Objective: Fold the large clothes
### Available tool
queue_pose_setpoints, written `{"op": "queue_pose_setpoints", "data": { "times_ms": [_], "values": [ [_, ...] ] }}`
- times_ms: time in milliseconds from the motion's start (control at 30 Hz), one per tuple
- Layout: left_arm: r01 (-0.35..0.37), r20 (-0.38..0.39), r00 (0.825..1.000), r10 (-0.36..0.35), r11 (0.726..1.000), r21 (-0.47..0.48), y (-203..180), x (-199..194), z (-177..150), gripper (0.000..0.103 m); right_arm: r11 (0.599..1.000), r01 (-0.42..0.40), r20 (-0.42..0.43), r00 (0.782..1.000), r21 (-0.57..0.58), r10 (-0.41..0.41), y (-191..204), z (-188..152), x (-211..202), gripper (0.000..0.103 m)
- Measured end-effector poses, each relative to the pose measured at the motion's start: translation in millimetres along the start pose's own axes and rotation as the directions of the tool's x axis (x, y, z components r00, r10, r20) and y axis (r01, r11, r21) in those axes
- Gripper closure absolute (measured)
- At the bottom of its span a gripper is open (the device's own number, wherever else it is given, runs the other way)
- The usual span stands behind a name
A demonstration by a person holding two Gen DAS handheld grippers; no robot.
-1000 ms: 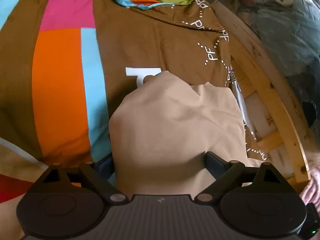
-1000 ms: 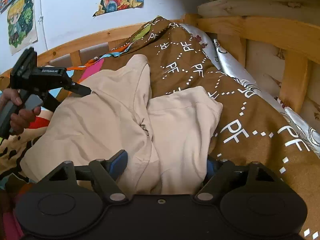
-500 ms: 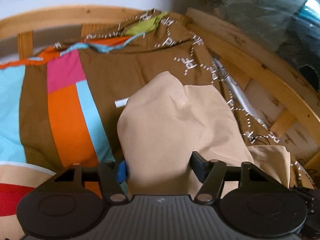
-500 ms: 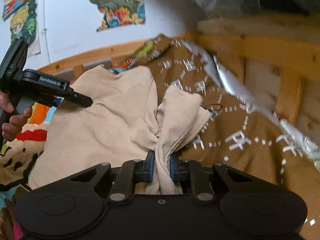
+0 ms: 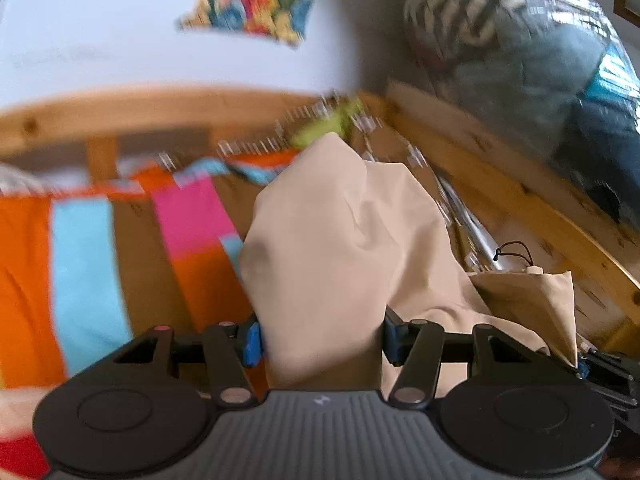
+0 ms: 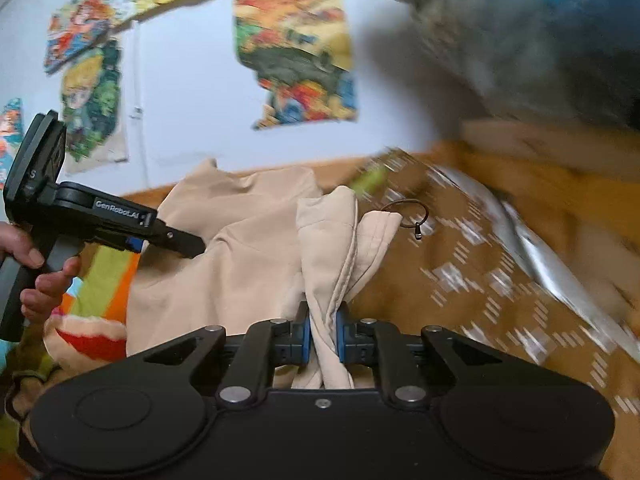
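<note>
A large beige garment (image 5: pixel 340 240) lies on the bed and rises between the fingers of my left gripper (image 5: pixel 322 340). Those jaws stand well apart and the cloth fills the gap, so the gripper is open. In the right wrist view my right gripper (image 6: pixel 323 336) is shut on a twisted bunch of the beige garment (image 6: pixel 240 248), pinched between its blue pads (image 6: pixel 306 336). There the left gripper (image 6: pixel 188 244) pokes into the cloth's left side, with a hand (image 6: pixel 40 276) on its handle. A black drawcord loop (image 6: pixel 412 216) hangs off the held fold.
The bedspread is brown with white marks (image 6: pixel 460 280) and has orange, blue and pink stripes (image 5: pixel 88 280) on the left. A wooden bed rail (image 5: pixel 520 200) runs along the right and back. Posters (image 6: pixel 296 60) hang on the wall. Dark bundled bedding (image 5: pixel 520 60) sits at the upper right.
My right gripper has shut on a bunch of the garment and lifted it. The left fingers have narrowed around the cloth. Both views have tilted up towards the wall.
</note>
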State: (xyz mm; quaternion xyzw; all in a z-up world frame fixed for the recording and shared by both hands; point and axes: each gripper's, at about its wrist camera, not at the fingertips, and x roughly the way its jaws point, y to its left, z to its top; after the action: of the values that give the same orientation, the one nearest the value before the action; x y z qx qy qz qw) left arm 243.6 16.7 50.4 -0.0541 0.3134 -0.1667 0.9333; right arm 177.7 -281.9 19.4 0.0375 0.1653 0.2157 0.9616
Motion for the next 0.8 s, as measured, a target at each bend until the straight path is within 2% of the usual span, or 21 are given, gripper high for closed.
{"op": "queue_pose_setpoints", "data": {
  "times_ms": [100, 167, 267, 333, 367, 400, 533, 600, 667, 800],
  "values": [
    [-0.067, 0.056, 0.996, 0.066, 0.998, 0.015, 20, -12, 23, 0.043, 0.999, -0.036, 0.021, 0.999, -0.002, 0.036, 20, 19, 34, 0.091],
    [-0.113, 0.066, 0.991, 0.113, 0.994, 0.003, 38, -12, 35, 0.039, 0.998, -0.051, -0.002, 0.999, 0.02, 0.051, 30, 26, 61, 0.089],
    [-0.188, -0.011, 0.982, 0.188, 0.98, -0.058, 73, 9, 41, 0.034, 0.994, -0.031, -0.098, 0.994, 0.103, 0.041, 32, 19, 110, 0.086],
    [-0.234, -0.101, 0.97, 0.222, 0.965, -0.122, 98, 31, 36, 0.033, 0.995, 0.006, -0.154, 0.988, 0.103, 0.01, 33, 8, 134, 0.084],
    [-0.252, -0.097, 0.966, 0.239, 0.957, -0.145, 109, 36, 31, 0.034, 0.996, 0.025, -0.18, 0.984, 0.088, -0.009, 32, 2, 143, 0.081],
    [-0.259, -0.07, 0.966, 0.251, 0.952, -0.161, 115, 38, 26, 0.033, 0.996, 0.039, -0.187, 0.982, 0.08, -0.023, 30, -4, 146, 0.073],
    [-0.26, -0.031, 0.965, 0.259, 0.942, -0.214, 126, 40, 15, 0.017, 0.997, 0.034, -0.178, 0.984, 0.071, -0.021, 20, -7, 144, 0.054],
    [-0.258, -0.029, 0.966, 0.258, 0.943, -0.21, 123, 40, 13, 0.016, 0.998, 0.038, -0.173, 0.985, 0.059, -0.027, 16, -5, 141, 0.042],
    [-0.266, -0.026, 0.964, 0.266, 0.943, -0.2, 118, 37, 11, 0.009, 0.998, 0.041, -0.164, 0.986, 0.054, -0.031, 12, -5, 135, 0.038],
    [-0.273, 0.001, 0.96, 0.281, 0.936, -0.221, 108, 15, -4, 0.001, 0.998, 0.025, -0.131, 0.991, 0.053, -0.018, 5, -7, 114, 0.019]
  ]
}}
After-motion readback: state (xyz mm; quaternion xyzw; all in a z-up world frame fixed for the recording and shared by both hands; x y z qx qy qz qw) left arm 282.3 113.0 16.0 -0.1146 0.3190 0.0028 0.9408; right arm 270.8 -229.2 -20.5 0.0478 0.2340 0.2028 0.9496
